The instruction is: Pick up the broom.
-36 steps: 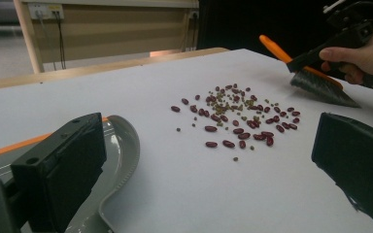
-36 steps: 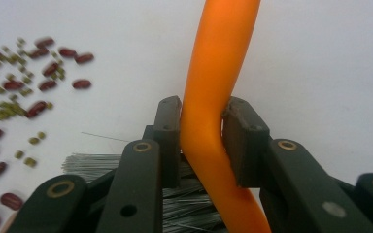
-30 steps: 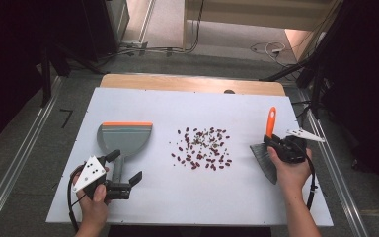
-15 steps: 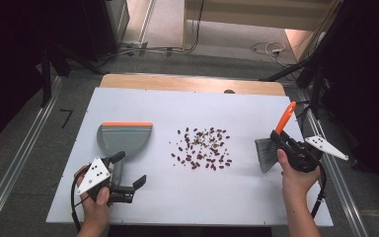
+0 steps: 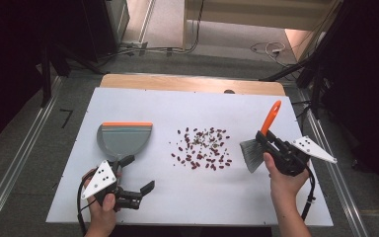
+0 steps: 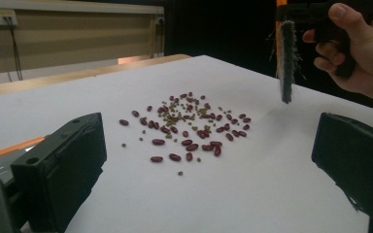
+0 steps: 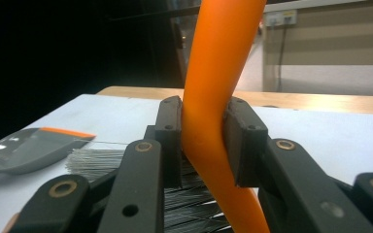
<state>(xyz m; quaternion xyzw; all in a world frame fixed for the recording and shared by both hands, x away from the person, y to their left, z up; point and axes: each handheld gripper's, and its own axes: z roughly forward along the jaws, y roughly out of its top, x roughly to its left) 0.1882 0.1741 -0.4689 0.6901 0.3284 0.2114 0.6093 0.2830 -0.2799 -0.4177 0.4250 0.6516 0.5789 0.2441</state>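
White board point(image 5: 187, 197) covered the table, with grey floor and cables behind it at the top of the high view. At lower left, the left gripper point(image 5: 134, 193) lay on the board with its jaws spread wide and nothing between them. Just above it sat the grey dustpan point(image 5: 125, 140) with an orange edge, holding nothing. At right of centre, the right gripper point(image 5: 265, 144) was clamped tight on the orange handle of the brush point(image 5: 264, 136), whose grey bristles point(image 5: 250, 153) hung clear of the board. Between dustpan and brush, red beans point(image 5: 202, 147) lay scattered mid-frame, mixed with smaller greenish bits.
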